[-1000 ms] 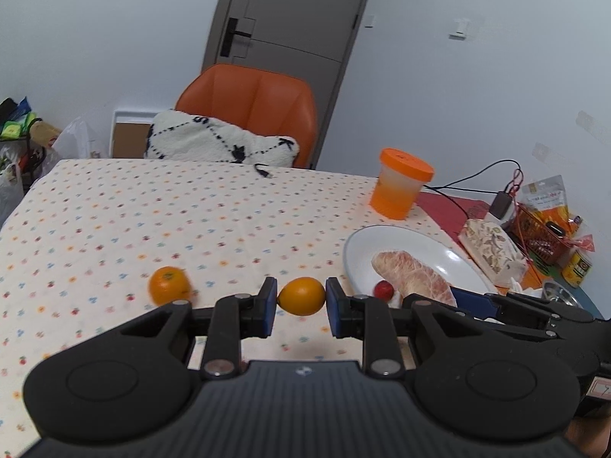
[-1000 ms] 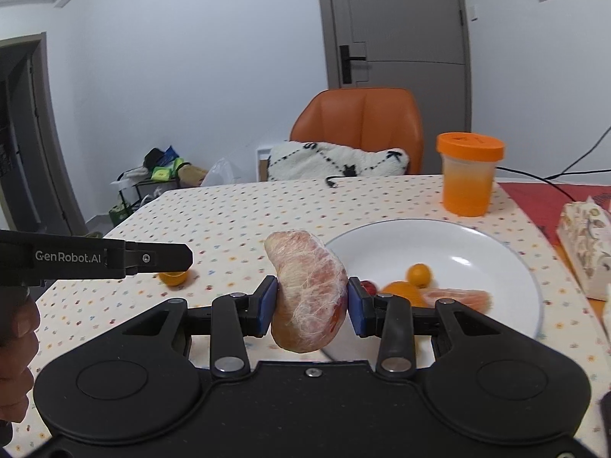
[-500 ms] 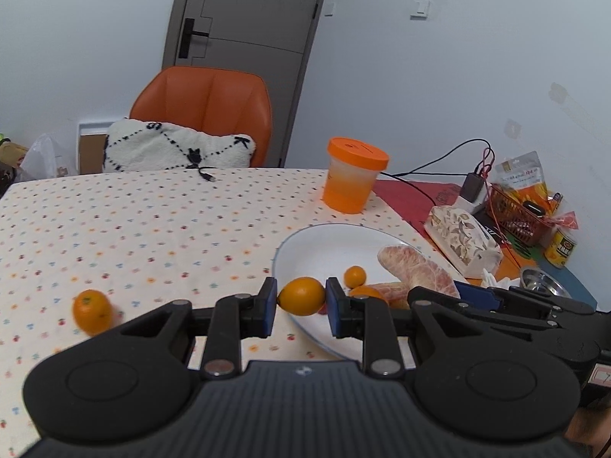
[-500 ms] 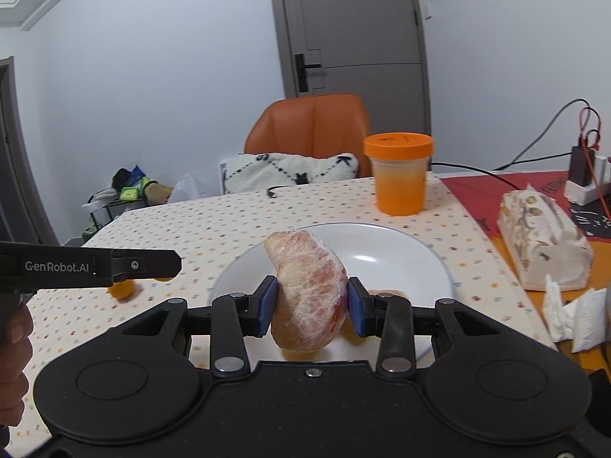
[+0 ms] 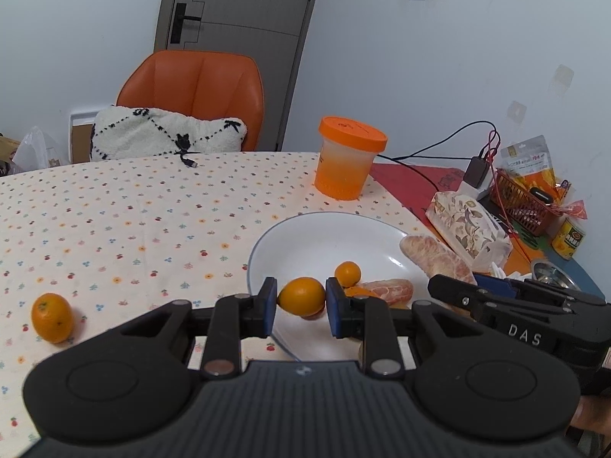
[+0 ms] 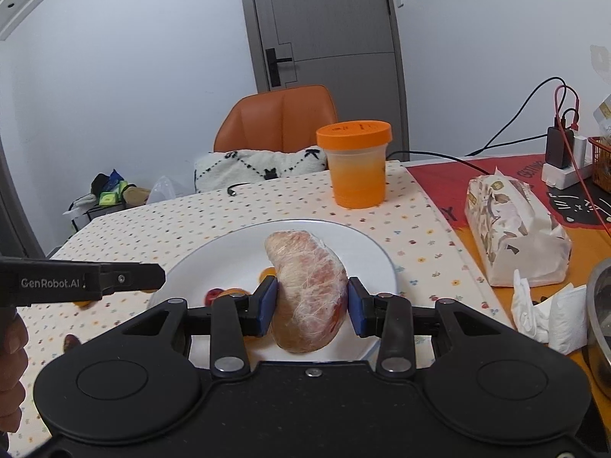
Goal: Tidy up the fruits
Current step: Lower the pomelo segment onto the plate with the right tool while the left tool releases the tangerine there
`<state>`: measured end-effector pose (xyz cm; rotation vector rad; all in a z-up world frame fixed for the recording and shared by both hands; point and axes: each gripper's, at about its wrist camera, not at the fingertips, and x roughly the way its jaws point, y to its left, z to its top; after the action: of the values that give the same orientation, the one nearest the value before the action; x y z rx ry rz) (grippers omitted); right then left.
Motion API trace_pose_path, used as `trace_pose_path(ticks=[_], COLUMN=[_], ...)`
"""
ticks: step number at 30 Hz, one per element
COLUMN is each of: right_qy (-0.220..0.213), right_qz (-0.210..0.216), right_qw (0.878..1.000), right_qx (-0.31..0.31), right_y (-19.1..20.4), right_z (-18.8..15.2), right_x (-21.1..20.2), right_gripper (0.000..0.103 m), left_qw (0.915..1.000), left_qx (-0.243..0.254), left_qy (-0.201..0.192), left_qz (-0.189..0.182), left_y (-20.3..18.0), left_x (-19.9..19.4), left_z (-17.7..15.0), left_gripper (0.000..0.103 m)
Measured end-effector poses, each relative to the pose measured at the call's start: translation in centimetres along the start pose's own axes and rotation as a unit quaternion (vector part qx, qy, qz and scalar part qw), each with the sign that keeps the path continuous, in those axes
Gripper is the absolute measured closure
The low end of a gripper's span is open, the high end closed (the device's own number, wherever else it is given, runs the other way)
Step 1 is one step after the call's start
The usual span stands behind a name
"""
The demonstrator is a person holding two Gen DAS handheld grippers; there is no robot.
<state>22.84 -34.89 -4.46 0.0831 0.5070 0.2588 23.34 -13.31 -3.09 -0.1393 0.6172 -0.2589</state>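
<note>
My left gripper (image 5: 299,301) is shut on a small orange citrus fruit (image 5: 301,297), held over the near left rim of the white plate (image 5: 324,236). On the plate lie a smaller orange fruit (image 5: 347,273) and a pink pomelo piece (image 5: 391,289). One more orange fruit (image 5: 51,316) sits on the dotted tablecloth at the left. My right gripper (image 6: 310,303) is shut on a large peeled pomelo segment (image 6: 309,294), above the near side of the plate (image 6: 362,240). A red fruit (image 6: 213,295) lies on the plate beside it.
An orange-lidded cup (image 5: 349,160) stands behind the plate. A patterned tissue pack (image 5: 466,225), crumpled tissues (image 6: 550,313), a metal bowl (image 5: 550,271), cables and a red basket (image 5: 523,202) crowd the right side. An orange chair (image 5: 198,91) with a cushion stands at the far edge.
Both grippers have swung right, from beside the plate to over it, each still holding its fruit. The loose orange on the cloth now lies farther left.
</note>
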Motion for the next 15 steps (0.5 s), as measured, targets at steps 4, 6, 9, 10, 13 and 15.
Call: trace_pose_path(ticks=[4,6,9,10,13,15], right_qy=[0.006,0.008,0.009,0.01,0.011,0.012], right_qz=[0.001,0.003,0.005,0.005,0.007,0.008], right_qw=[1.0,1.0,1.0,1.0,1.0,1.0], right_qx=[0.007,0.009,0.009,0.008,0.008,0.006], right_y=[-0.6,-0.7,-0.8,-0.8,-0.7,-0.7], right_z=[0.3,0.5,0.9,1.0,1.5,1.8], right_x=[0.9,1.4,2.1,2.3,3.0,3.4], right_gripper=[0.066,0.066,0.066,0.066,0.066,0.066], left_qw=[1.0,0.9999,0.9999,0.9998,0.9998,0.9997], left_qx=[-0.001,-0.003,-0.008,-0.008,-0.013,-0.018], left_qy=[0.008,0.011,0.013,0.013,0.006,0.004], left_qz=[0.001,0.003,0.008,0.009,0.014,0.017], left_y=[-0.1,0.1,0.4,0.4,0.7,0.9], left_x=[1.0,1.4,1.9,2.0,2.2,2.1], left_z=[0.1,0.2,0.5,0.7,1.2,1.7], left_gripper=[0.078,0.078,0.077,0.077,0.076,0.074])
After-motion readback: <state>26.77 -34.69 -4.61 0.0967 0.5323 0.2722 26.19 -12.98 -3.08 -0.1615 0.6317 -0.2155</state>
